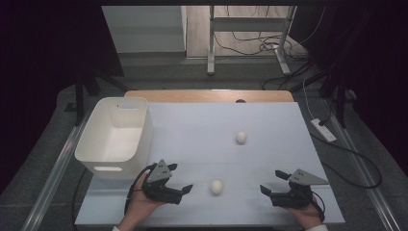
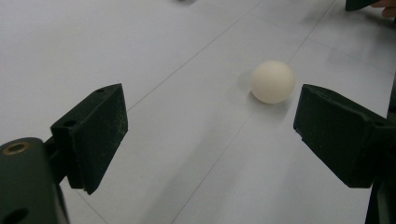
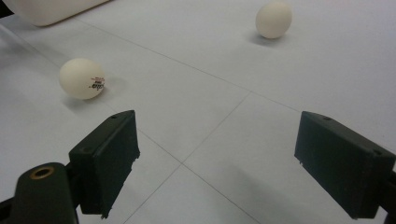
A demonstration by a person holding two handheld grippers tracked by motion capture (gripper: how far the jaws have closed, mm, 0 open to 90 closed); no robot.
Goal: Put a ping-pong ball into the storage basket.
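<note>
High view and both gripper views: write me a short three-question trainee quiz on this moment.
1. True or false: the white bin holds an egg.
2. Which gripper is closer to the near egg? A) left gripper B) right gripper
3. Fill in: the number of eggs lying on the table is ____.

Key:
1. False; what shows of the bin's inside is bare, and both the near egg and the far egg lie on the table.
2. A; the near egg sits just ahead of its open jaws.
3. Two.
</note>
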